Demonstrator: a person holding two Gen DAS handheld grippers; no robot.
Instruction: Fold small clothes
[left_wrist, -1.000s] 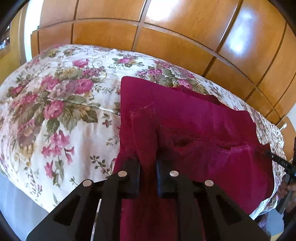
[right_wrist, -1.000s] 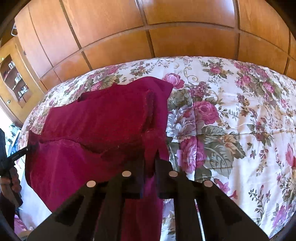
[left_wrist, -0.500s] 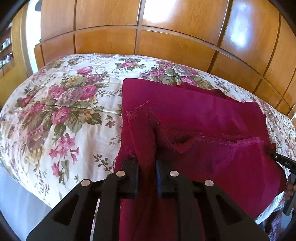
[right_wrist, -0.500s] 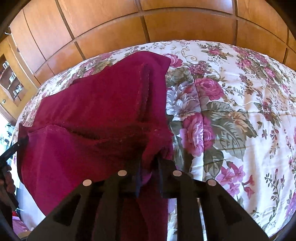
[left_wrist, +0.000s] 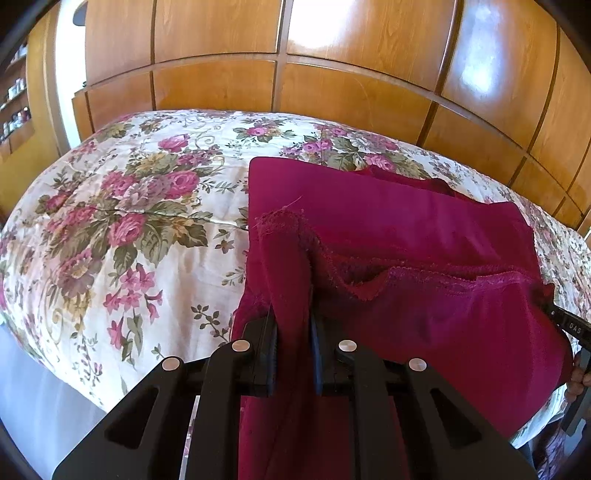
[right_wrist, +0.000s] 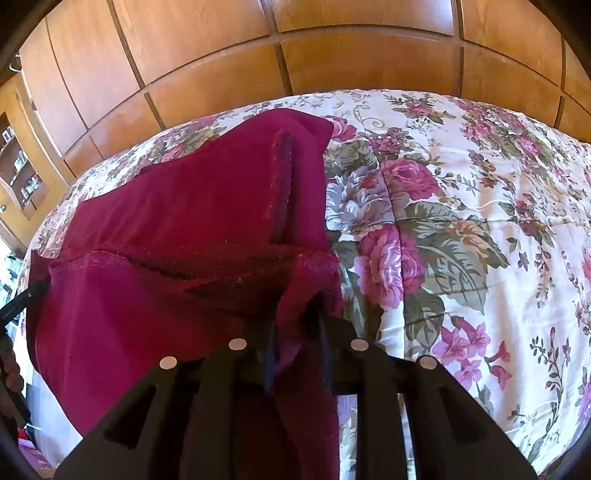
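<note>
Now: left gripper (left_wrist: 293, 328) pinching near hem corner of garment (left_wrist: 388, 229), fingers pressed onto bunched crimson cloth. Right gripper (right_wrist: 295, 332) likewise clamped on opposite hem corner (fabric wadded between fingers). Hem lifted, stretched between both; far part of garment lying on floral bedspread (left_wrist: 122, 229). Wooden panels (left_wrist: 332, 85) behind bed.

Lighting: I am getting bright, warm daylight in both views. Glare is bouncing off the glossy orange-brown wooden wall panels (left_wrist: 325, 33). Fisheye distortion is bending the panel seams and the cream rose-printed floral bedspread (right_wrist: 461, 206); dark vignetting is closing the corners. Focus is reading sharp.
</note>
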